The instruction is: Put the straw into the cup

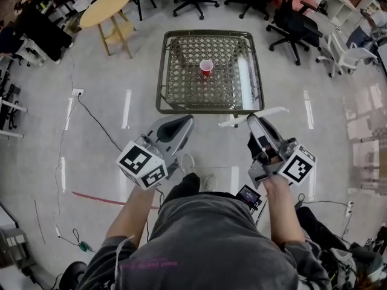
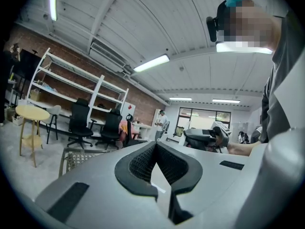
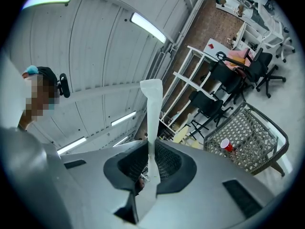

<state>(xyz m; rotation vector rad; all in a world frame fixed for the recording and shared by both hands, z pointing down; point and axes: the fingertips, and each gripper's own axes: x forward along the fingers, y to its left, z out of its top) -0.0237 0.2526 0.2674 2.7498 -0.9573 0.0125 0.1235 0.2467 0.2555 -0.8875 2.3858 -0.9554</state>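
Right tool point(image 3: 149, 146) clamped on thin white wrapped straw point(image 3: 152, 109); left tool point(image 2: 155, 147) closed, empty; small red plastic cup point(image 1: 206, 67) on square wicker desk point(image 1: 162, 71).

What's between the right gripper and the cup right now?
Head view: only floor, the table's near rim and its lattice top lie between the right gripper, shut on the straw, and the red cup. Nothing else stands there.

Red cup point(image 1: 206, 67) at upper centre on a tan lattice counter point(image 1: 161, 71), dark olive frame. White straw point(image 3: 152, 118). Left tool point(image 1: 181, 121) and right tool point(image 1: 251, 119) are grey, with black-and-white square-patterned cubes point(image 1: 143, 164).
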